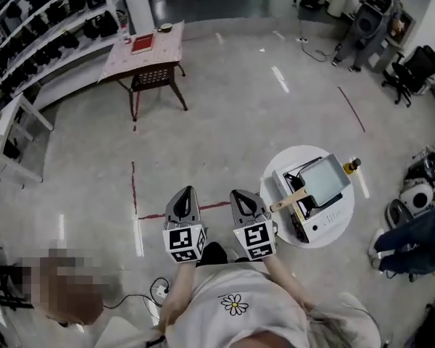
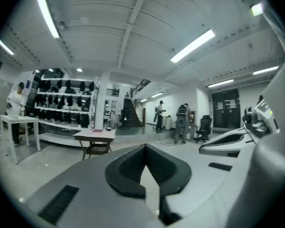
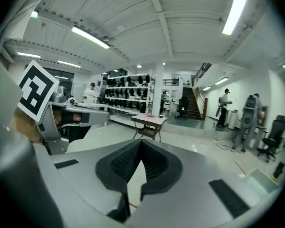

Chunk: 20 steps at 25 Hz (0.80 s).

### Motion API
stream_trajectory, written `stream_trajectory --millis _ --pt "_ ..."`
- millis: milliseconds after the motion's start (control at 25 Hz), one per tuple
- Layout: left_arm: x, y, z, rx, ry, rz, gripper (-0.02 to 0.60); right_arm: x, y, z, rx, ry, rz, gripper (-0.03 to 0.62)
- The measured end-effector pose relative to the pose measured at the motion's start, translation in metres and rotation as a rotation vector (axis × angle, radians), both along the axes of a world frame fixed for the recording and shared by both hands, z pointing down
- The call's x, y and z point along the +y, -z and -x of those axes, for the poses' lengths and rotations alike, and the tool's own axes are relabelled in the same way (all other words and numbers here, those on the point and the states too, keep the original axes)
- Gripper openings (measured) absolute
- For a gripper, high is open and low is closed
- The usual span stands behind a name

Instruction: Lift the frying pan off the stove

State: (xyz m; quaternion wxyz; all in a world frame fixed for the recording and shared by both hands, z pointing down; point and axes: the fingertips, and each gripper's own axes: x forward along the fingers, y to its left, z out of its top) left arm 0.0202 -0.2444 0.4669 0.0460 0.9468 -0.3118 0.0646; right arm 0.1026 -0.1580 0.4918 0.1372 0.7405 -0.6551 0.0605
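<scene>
A square grey frying pan (image 1: 323, 176) with a wooden handle (image 1: 290, 200) sits on a white stove (image 1: 317, 220) atop a small round white table (image 1: 275, 171) at the right of the head view. My left gripper (image 1: 184, 194) and right gripper (image 1: 244, 196) are held side by side in front of me, left of that table and well apart from the pan. Both point out over the floor. The left gripper (image 2: 145, 148) is shut with nothing in it, and so is the right gripper (image 3: 141, 144). Neither gripper view shows the pan.
A table with a pink cloth (image 1: 145, 49) and a chair under it stands far ahead. Shelves (image 1: 43, 27) line the left. Red tape lines (image 1: 134, 187) mark the floor. People (image 1: 370, 24) and office chairs (image 1: 413, 71) are at the back right. A cable and power strip (image 1: 158, 290) lie by my feet.
</scene>
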Motion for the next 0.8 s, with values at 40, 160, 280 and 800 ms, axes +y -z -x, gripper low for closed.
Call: stream_trajectory --millis 40,160,280,800 --pt "0.004 0.002 -0.021 0.002 -0.053 -0.004 -0.002 0.008 0.004 -0.016 -0.001 -0.053 -0.009 0.003" --pt "0.02 0.01 -0.081 0.011 -0.211 -0.021 -0.002 0.035 0.023 -0.058 0.002 -0.204 -0.051 0.003" --pt "0.047 0.013 -0.14 0.013 -0.393 -0.022 -0.002 0.072 0.035 -0.097 0.02 -0.389 -0.083 0.002" --pt "0.155 0.016 -0.255 -0.037 -0.969 -0.026 0.0 0.219 0.024 -0.149 -0.018 -1.088 -0.054 0.002"
